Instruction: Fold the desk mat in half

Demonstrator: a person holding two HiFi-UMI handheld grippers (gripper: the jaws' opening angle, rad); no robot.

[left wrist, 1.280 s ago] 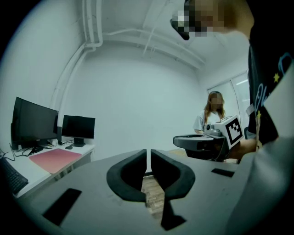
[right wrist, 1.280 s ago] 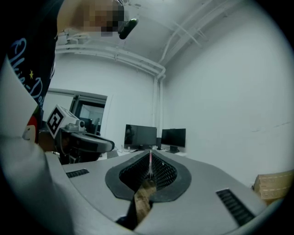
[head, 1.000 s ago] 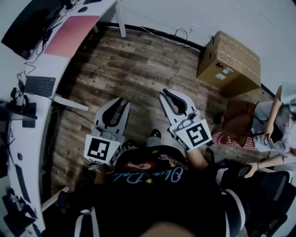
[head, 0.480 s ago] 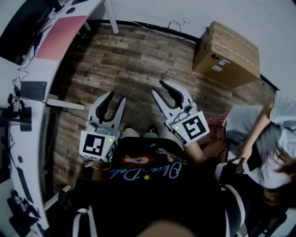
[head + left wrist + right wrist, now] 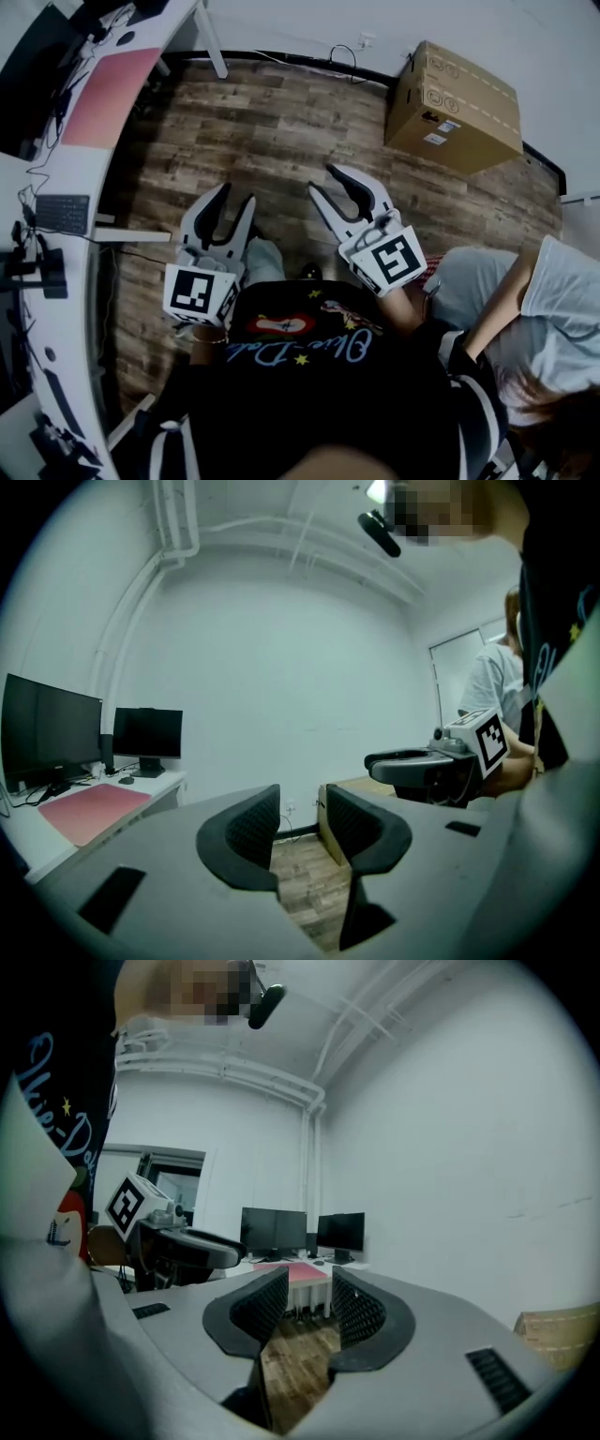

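The pink desk mat (image 5: 108, 94) lies flat on the white desk (image 5: 66, 309) at the far upper left of the head view. It also shows far off in the left gripper view (image 5: 89, 810) and the right gripper view (image 5: 305, 1272). Both grippers hang over the wooden floor in front of the person's body, well away from the mat. My left gripper (image 5: 234, 199) (image 5: 298, 803) has its jaws opening with nothing between them. My right gripper (image 5: 325, 180) (image 5: 309, 1288) is likewise opening and empty.
A cardboard box (image 5: 455, 108) stands on the wooden floor (image 5: 281, 122) by the back wall. Monitors (image 5: 52, 728) and a keyboard (image 5: 63, 214) sit on the desk beside the mat. Another person (image 5: 534, 309) sits at the right.
Both grippers' jaws have spread apart from nearly shut. The head view has swung, so the desk and box sit further left. The person at the right has shifted.
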